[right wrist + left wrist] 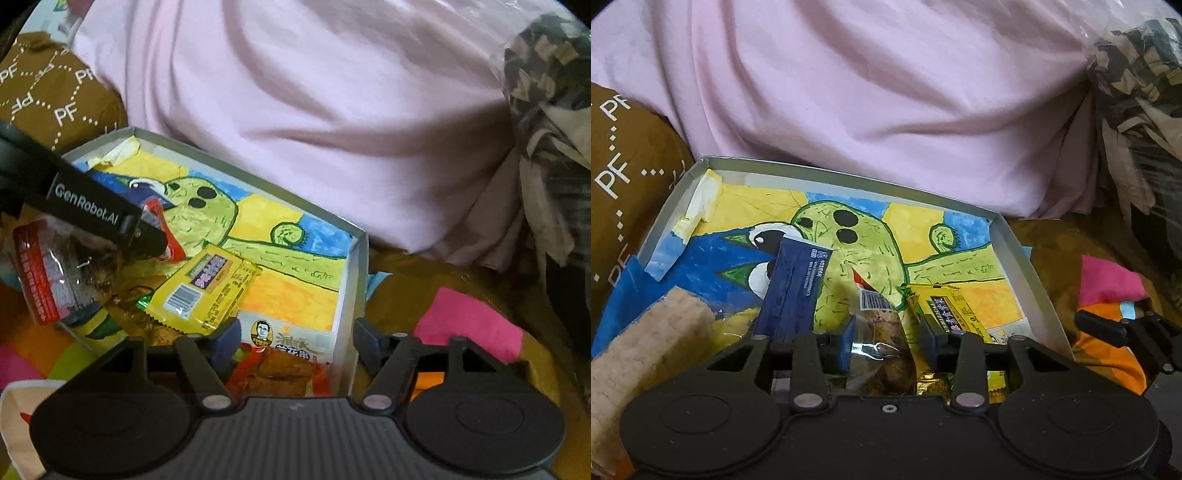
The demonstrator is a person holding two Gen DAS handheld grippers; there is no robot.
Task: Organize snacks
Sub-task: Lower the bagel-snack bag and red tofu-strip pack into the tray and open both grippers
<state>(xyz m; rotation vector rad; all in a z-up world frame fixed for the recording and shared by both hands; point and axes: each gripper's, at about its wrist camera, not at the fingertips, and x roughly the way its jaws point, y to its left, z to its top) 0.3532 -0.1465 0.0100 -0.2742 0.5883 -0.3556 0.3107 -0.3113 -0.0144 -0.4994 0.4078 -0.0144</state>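
Observation:
A shallow grey tray [1027, 266] lined with a cactus drawing lies on the bed. My left gripper [888, 341] is shut on a clear-wrapped brown pastry packet [882, 325] with red ends, tilted over the tray's near left corner. The right wrist view shows the same packet [55, 273] hanging from the left gripper [155, 240]. A blue packet [794, 291], a yellow packet [203, 291] and a white-and-red tofu snack [291, 343] lie in the tray. My right gripper [297, 339] stands open over the tofu snack, straddling the tray's right wall [351, 295], pressing on nothing.
A beige puffed-rice bar [646, 354] sits at the tray's near left. Pink bedding [886, 110] rises behind the tray. A brown lettered cushion [624, 177] lies at the left, a plastic bag of dark cloth [1137, 92] at the right, and pink-and-orange fabric [465, 321] beside the tray.

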